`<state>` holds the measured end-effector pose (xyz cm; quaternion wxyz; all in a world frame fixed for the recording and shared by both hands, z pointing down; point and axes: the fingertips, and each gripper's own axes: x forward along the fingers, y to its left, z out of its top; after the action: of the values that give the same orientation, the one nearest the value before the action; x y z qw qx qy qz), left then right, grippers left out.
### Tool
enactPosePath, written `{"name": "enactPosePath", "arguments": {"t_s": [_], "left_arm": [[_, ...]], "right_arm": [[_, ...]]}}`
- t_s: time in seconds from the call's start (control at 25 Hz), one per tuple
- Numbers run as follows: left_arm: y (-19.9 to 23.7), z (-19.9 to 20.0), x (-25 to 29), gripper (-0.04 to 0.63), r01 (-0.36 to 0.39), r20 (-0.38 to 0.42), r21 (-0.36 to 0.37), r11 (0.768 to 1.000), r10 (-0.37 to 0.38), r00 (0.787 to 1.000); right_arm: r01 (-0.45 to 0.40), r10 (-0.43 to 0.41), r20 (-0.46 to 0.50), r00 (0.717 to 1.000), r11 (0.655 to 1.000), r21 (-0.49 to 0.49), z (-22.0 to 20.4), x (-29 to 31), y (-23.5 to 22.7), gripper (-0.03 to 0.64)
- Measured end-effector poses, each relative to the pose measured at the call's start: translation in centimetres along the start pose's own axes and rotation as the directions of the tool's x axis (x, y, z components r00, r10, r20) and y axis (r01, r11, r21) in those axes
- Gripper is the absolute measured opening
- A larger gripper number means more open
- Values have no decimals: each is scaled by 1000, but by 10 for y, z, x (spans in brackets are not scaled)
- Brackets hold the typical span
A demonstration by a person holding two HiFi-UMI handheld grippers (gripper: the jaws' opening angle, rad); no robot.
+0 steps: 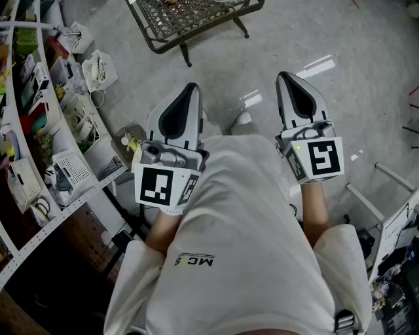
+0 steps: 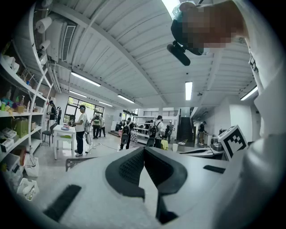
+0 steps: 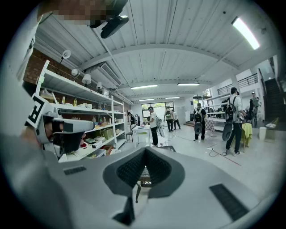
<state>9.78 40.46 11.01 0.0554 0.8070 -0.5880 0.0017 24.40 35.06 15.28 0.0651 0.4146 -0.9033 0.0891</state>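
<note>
Grey floor (image 1: 366, 39); shelving (image 1: 39, 163); perhaps metal bench (image 1: 190, 19)

Shelving (image 1: 39, 163) left of left gripper (image 1: 190, 89) jaws; metal mesh table (image 1: 190, 23) ahead; shoe (image 1: 242, 118) on floor (image 1: 353, 39) between those and right gripper (image 1: 286, 78) jaws.

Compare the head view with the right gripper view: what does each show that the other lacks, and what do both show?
Only the head view: the marker cube on the right gripper and a shoe. Only the right gripper view: ceiling strip lights, people with backpacks, a white table. Both: the right gripper's shut claw, the left gripper, the shelving and the metal mesh furniture, glimpsed behind the claw in the right gripper view.
</note>
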Motion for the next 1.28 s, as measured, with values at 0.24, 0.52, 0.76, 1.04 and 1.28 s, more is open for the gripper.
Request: {"name": "enactPosePath", "arguments": {"t_s": [0.24, 0.52, 0.76, 1.04, 1.28], "left_arm": [[-3, 3, 2, 25, 4, 5, -6, 1000, -4, 1000], [-14, -4, 8, 25, 1, -5, -13, 1000, -1, 1000], [-23, -6, 18, 25, -19, -8, -7, 1000, 19, 1000], [8, -10, 29, 25, -71, -19, -59, 996, 70, 997], [35, -23, 74, 25, -31, -39, -95, 995, 27, 999]], "right_arm": [[-6, 6, -2, 1000, 1000, -7, 1, -5, 0, 17], [-21, 21, 8, 1000, 1000, -15, -1, -12, -8, 17], [-31, 31, -6, 1000, 999, -36, -7, -13, -26, 17], [-80, 80, -3, 997, 996, -43, 2, 21, -27, 17], [-49, 49, 22, 999, 999, -6, 11, 62, -49, 17]]}}
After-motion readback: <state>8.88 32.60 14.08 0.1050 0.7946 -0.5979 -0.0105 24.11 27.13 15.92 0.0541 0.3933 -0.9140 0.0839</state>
